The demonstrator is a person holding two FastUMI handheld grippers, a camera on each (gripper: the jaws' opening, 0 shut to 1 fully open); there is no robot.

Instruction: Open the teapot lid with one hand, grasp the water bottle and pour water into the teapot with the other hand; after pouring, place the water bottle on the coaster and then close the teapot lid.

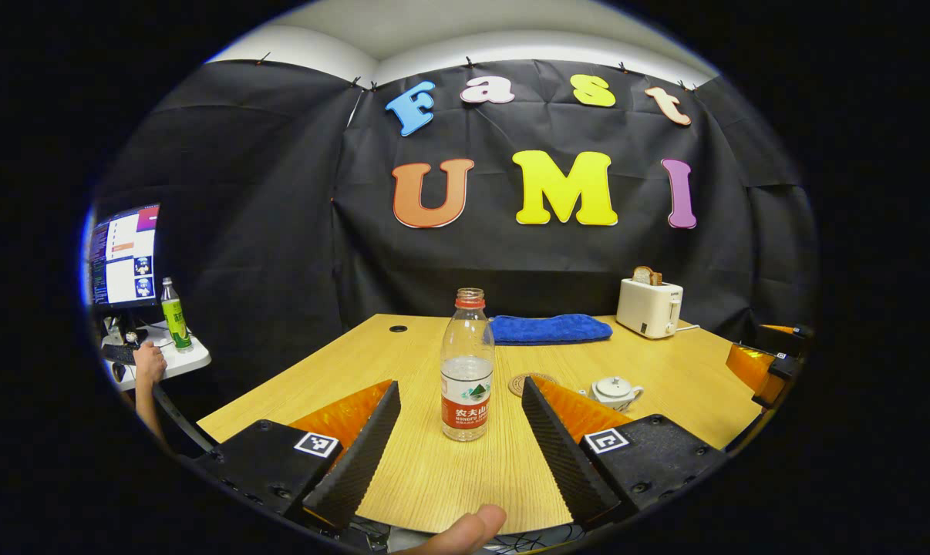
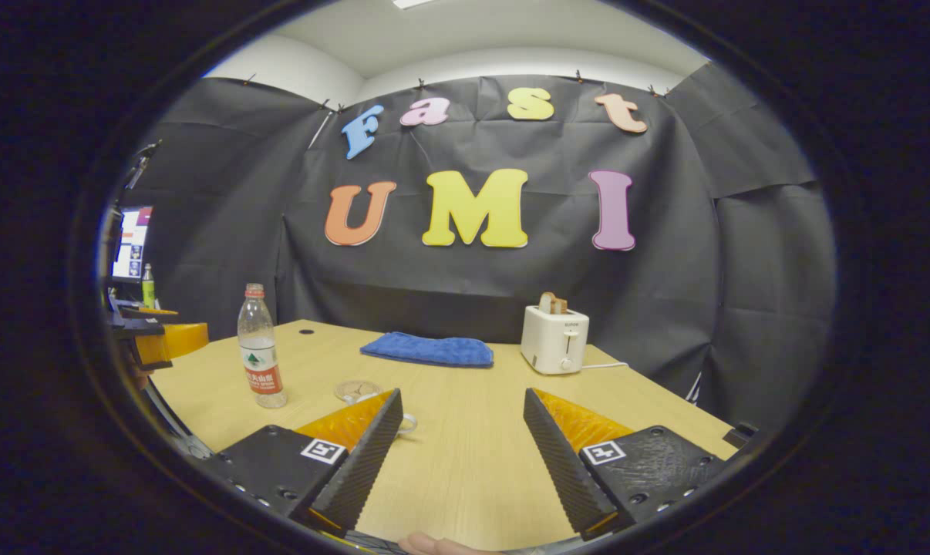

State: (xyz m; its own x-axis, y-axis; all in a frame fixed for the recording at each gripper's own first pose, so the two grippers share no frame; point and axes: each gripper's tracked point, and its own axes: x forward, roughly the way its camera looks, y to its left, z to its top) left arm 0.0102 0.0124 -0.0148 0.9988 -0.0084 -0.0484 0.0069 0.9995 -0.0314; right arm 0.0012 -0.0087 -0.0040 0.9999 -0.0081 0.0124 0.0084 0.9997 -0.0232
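In the left gripper view, the left hand-held gripper (image 1: 461, 432) has its fingers spread wide apart, and the water bottle (image 1: 466, 366) stands on the desk (image 1: 665, 370) in the gap between them, touching neither finger. The bottle is upright, its long axis vertical, its uncapped mouth pointing at the ceiling, and it is partly filled. Just behind it to the right lies the round coaster (image 1: 528, 382), flat on the desk, and beside that sits the small white teapot (image 1: 616, 392) with its lid on and its handle turned to the right. Part of the other gripper shows at the far right edge of this view.

In the right gripper view, the right hand-held gripper (image 2: 463, 439) is also wide open with nothing between its fingers. Here the bottle (image 2: 261, 347) stands well off to the left, and the coaster (image 2: 356, 390) lies near it; the teapot (image 2: 368, 399) is mostly hidden behind the gripper's left finger, so its pose cannot be told from this side.

Both views show a folded blue cloth (image 1: 550, 329) and a white toaster (image 1: 649, 307) holding toast at the back of the desk. The left gripper view also takes in a monitor (image 1: 124, 256) and a green bottle (image 1: 176, 315) on a side table beyond the desk's left edge.
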